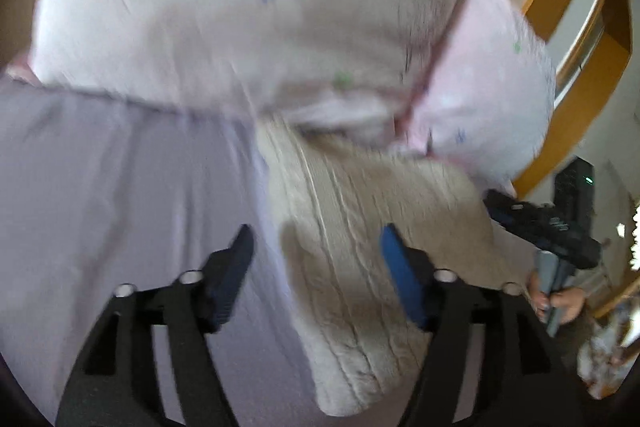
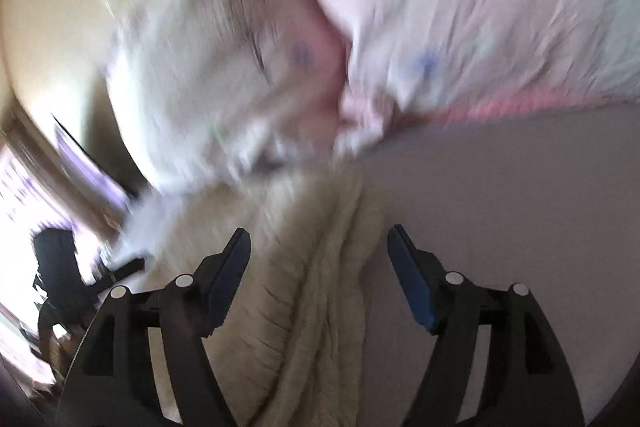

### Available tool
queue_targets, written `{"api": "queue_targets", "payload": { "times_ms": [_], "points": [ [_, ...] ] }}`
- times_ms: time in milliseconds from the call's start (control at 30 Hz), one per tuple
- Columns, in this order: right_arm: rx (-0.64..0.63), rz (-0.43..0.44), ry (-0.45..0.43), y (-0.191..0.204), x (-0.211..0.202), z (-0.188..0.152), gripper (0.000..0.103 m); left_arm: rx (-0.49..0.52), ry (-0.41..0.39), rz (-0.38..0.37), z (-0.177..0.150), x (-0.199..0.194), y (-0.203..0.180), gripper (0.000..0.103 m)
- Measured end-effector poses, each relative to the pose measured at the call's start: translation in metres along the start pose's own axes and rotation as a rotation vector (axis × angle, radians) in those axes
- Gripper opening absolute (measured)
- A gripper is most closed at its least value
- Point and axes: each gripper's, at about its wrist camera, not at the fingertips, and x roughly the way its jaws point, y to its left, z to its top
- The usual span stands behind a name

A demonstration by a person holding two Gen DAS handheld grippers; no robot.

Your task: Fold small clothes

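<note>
A cream knitted garment [image 1: 360, 267] lies folded on a pale lilac sheet [image 1: 120, 195]. My left gripper [image 1: 316, 247] is open and empty just above its near left part. In the right wrist view the same knit [image 2: 320, 287] lies bunched in folds under my right gripper [image 2: 318, 247], which is open and empty. The right gripper also shows in the left wrist view [image 1: 544, 227], held by a hand at the knit's right edge. Both views are blurred.
Two white pillows with small blue and green prints [image 1: 240, 11] [image 1: 488, 87] lie beyond the knit; they also show in the right wrist view [image 2: 480, 7]. A wooden headboard [image 1: 580, 39] curves at the right. The lilac sheet [image 2: 500, 187] spreads to the right.
</note>
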Motion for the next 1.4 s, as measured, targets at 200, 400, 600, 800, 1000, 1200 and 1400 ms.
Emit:
{"api": "queue_targets", "payload": {
  "times_ms": [200, 400, 600, 800, 1000, 1200, 1400],
  "points": [
    [-0.142, -0.026, 0.127, 0.02, 0.031, -0.013, 0.024, 0.162, -0.061, -0.147, -0.013, -0.019, -0.046, 0.077],
    [-0.159, -0.176, -0.032, 0.011, 0.015, -0.002, 0.016, 0.287, 0.028, -0.161, -0.031, 0.008, -0.071, 0.077],
    [-0.225, -0.339, 0.021, 0.0, 0.044, -0.004, 0.02, 0.437, 0.029, -0.102, -0.05, 0.017, -0.088, 0.076],
    [-0.073, -0.2, -0.052, -0.007, -0.021, -0.001, 0.05, 0.48, 0.014, -0.087, -0.057, 0.002, -0.098, 0.078],
    [-0.015, -0.069, 0.041, -0.002, -0.04, -0.032, 0.045, 0.518, 0.022, -0.185, -0.07, -0.021, -0.106, 0.08],
    [-0.038, -0.208, 0.056, -0.005, -0.022, -0.043, 0.009, 0.541, 0.076, -0.163, -0.078, -0.013, -0.11, 0.08],
    [-0.017, -0.3, 0.06, -0.01, -0.022, -0.046, 0.011, 0.551, 0.126, -0.141, -0.084, -0.003, -0.111, 0.08]
  ]
}}
